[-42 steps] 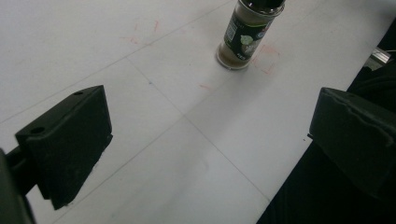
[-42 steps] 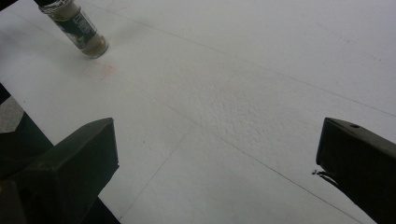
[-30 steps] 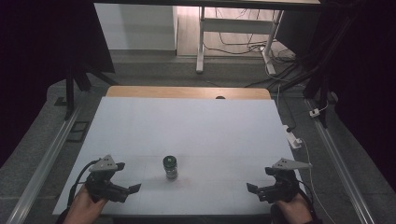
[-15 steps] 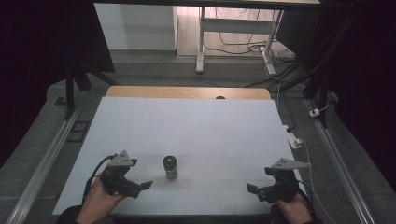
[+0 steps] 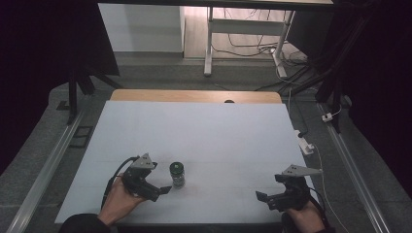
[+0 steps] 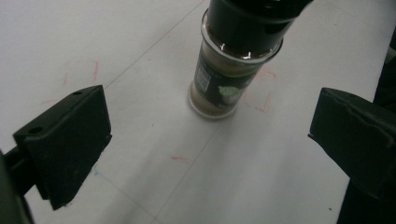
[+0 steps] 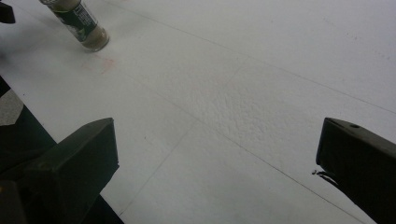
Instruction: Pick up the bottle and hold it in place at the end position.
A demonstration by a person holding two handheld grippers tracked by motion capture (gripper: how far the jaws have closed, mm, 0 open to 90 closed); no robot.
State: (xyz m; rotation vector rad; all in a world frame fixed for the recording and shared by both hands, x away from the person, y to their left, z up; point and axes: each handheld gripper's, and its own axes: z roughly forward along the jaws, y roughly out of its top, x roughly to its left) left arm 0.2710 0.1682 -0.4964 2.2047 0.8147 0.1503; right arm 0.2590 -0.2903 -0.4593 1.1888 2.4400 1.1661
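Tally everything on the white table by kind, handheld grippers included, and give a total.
Spice jars: 1, the spice jar, upright with a dark cap
Handheld grippers: 2, the left gripper open beside the jar, the right gripper open near the table's right front corner
Total: 3

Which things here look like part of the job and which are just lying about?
Likely in the job:
- small clear spice jar with black cap and dark label, standing upright on the white table
- left gripper, open, close beside the jar
- right gripper, open, far from the jar

Just lying about:
- white power strip at the table's right edge
- cables on the floor
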